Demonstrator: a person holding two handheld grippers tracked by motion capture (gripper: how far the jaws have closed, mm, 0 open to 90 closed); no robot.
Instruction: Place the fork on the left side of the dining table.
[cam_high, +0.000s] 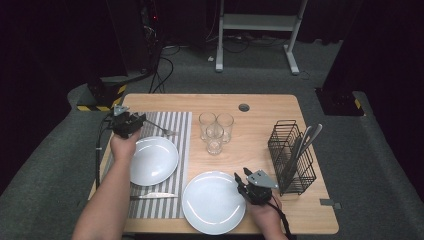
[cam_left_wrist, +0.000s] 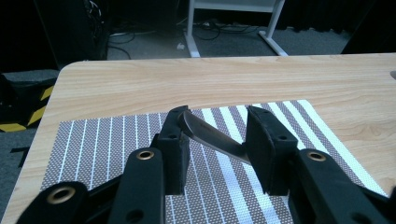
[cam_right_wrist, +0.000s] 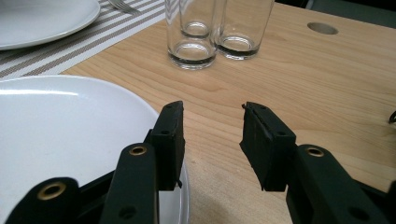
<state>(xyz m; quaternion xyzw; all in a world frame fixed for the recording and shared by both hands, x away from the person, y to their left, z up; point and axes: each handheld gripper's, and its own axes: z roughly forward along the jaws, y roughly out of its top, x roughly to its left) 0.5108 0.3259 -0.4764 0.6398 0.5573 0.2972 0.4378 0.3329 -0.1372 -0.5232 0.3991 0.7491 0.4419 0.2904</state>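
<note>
Black jaws of the left gripper (cam_left_wrist: 217, 149) stand apart around a fork's handle (cam_left_wrist: 212, 137) over the striped placemat (cam_left_wrist: 102, 140), apparently loose. Thin, stiff, slippery steel: grip mid-handle. Right gripper (cam_right_wrist: 212, 140) idles open beside the near plate (cam_right_wrist: 56, 126).

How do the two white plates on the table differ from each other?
The far plate lies on the striped placemat, while the near plate sits on bare wood. The far plate lies by the left gripper; the near plate's rim is beside the right gripper. The near one looks somewhat larger. Both are plain, white and empty.
</note>
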